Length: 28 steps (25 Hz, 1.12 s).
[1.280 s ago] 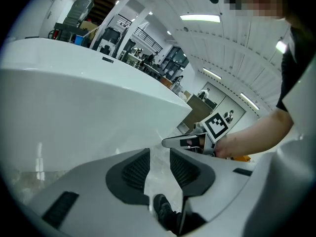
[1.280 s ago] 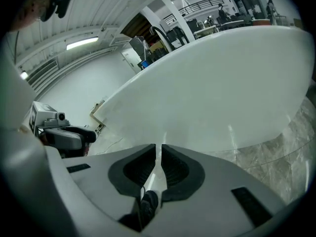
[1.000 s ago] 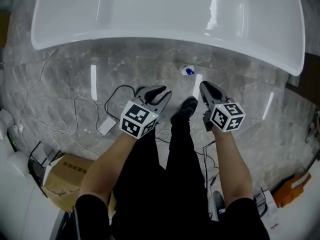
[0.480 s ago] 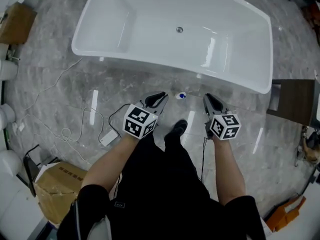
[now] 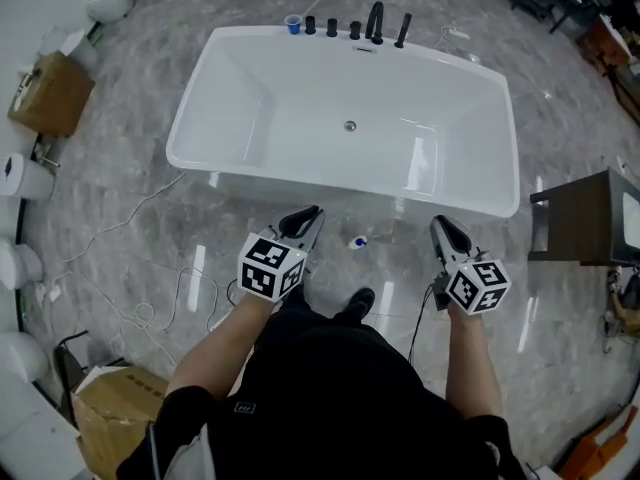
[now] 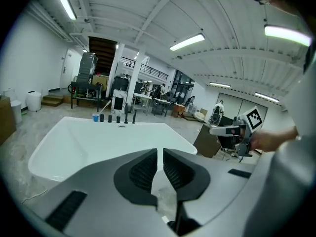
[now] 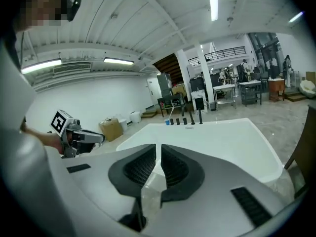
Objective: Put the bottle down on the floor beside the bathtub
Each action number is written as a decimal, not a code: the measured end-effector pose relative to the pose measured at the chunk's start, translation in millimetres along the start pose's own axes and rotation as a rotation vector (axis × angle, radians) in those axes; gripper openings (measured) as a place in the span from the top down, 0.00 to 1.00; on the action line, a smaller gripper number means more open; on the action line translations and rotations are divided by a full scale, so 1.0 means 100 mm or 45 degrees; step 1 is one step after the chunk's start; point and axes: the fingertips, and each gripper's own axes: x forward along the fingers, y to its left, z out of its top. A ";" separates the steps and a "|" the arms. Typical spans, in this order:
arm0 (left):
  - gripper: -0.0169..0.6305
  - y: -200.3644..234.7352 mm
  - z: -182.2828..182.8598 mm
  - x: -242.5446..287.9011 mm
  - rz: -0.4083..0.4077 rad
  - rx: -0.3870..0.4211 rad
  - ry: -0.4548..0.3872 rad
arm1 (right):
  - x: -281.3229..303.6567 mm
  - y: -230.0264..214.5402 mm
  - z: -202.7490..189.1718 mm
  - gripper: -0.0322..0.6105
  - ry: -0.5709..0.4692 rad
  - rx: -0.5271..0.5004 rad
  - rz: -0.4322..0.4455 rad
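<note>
A: Both grippers have come up off the floor since a second ago, and the head camera has risen with them. The whole bathtub [image 5: 300, 180] now fits in the head view, where only its near side did. The person looks to have stood up.
B: Noted. Left to right, please.
A: Left gripper [image 5: 307, 217]: jaws have just been closing and are now together, with only a thin slit and nothing between them. Its own view looks out over the tub, not at the floor.
B: Bottle?
A: Bottle [image 5: 357, 241]: small, blue cap, on the marble floor [image 5: 130, 218] just beside the tub's near wall, same spot as before. Free of both grippers. Upright or lying, too small to tell.
B: Right gripper?
A: Right gripper [image 5: 442, 228]: jaws together too, empty.
B: So which step?
A: My reading is that the put-down is done and this is the withdrawal. The next move calls for little: hold the grippers clear, and mind the shoe [image 5: 360, 302], which stands near the bottle.
B: Pose?
A: Both forearms are stretched forward side by side, with the bottle between them in the head view. Grippers aim ahead and slightly down at the tub, marker cubes uppermost.
</note>
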 end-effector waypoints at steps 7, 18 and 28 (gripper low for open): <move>0.91 -0.03 0.39 -0.23 0.029 0.008 -0.031 | -0.48 -0.05 0.37 0.89 -0.146 -0.021 -0.015; 0.91 0.16 0.98 -0.53 0.132 0.097 -0.155 | -0.83 0.04 1.15 0.90 -0.295 -0.330 -0.094; 0.91 -0.01 1.65 -0.61 0.094 0.243 -0.289 | -1.03 0.47 1.70 0.91 -0.500 -0.334 -0.049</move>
